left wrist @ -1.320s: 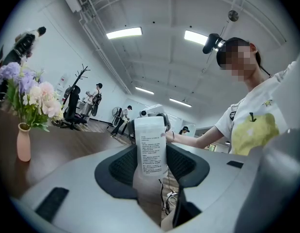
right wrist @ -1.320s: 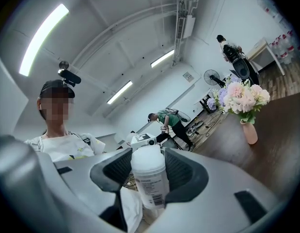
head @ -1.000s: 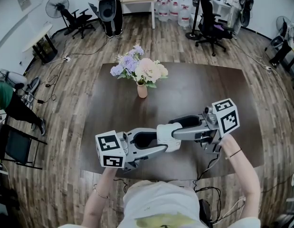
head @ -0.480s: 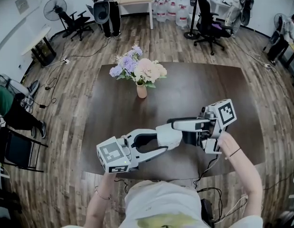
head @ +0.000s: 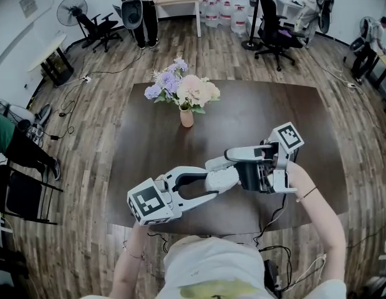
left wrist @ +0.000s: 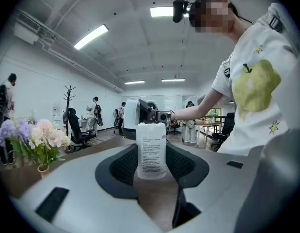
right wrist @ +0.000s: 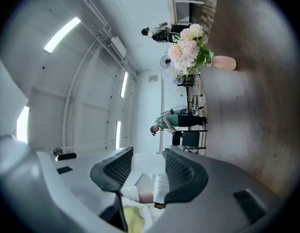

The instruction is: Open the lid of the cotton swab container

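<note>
The cotton swab container (left wrist: 151, 149), a white cylinder with a printed label, stands between the pads of my left gripper (left wrist: 151, 166), which is shut on its body. Seen from the head view, the container (head: 222, 178) is held above the near part of the dark table (head: 261, 111), with the left gripper (head: 212, 180) reaching in from the lower left. My right gripper (head: 234, 167) comes in from the right and is shut on the container's top end. Its own view shows the white lid (right wrist: 147, 165) filling the gap between the jaws of the right gripper (right wrist: 146, 171). The left gripper view has this gripper (left wrist: 147, 113) covering the lid.
A vase of flowers (head: 187, 118) stands on the table's far middle. A black cable (head: 270, 223) hangs off the near edge by my right arm. Office chairs, a fan, a side table and several people stand on the wooden floor around the table.
The right gripper has shifted left and turned, and its marker cube has gone up and to the left. The left gripper still holds the container in about the same place.
</note>
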Action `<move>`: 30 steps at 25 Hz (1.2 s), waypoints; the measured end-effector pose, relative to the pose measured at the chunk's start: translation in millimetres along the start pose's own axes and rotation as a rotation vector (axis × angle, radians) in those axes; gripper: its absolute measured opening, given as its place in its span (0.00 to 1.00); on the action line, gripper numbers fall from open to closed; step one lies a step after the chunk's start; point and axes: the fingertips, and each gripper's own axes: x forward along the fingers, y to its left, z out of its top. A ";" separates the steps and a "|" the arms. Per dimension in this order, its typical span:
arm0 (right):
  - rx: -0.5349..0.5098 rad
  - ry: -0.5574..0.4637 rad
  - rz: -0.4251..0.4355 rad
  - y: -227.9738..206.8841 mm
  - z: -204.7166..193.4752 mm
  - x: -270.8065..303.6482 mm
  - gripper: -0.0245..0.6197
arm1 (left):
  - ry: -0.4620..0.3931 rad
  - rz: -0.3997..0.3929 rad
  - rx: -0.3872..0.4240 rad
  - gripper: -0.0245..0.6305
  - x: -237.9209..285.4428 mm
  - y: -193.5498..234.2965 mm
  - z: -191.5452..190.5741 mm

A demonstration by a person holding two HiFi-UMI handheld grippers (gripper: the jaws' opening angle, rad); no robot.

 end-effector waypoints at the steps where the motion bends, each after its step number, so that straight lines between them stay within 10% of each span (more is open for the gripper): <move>1: 0.000 -0.003 -0.001 -1.1 0.0 -0.3 0.36 | 0.001 -0.001 -0.006 0.33 0.2 0.0 -1.2; 20: -0.284 -0.169 -0.094 8.7 14.6 -18.6 0.43 | -0.067 0.074 -0.109 0.33 -14.0 16.0 -6.1; 30: -0.676 -0.399 -0.228 15.0 16.9 -43.0 0.18 | -0.106 0.285 -0.140 0.33 -37.0 43.3 -3.2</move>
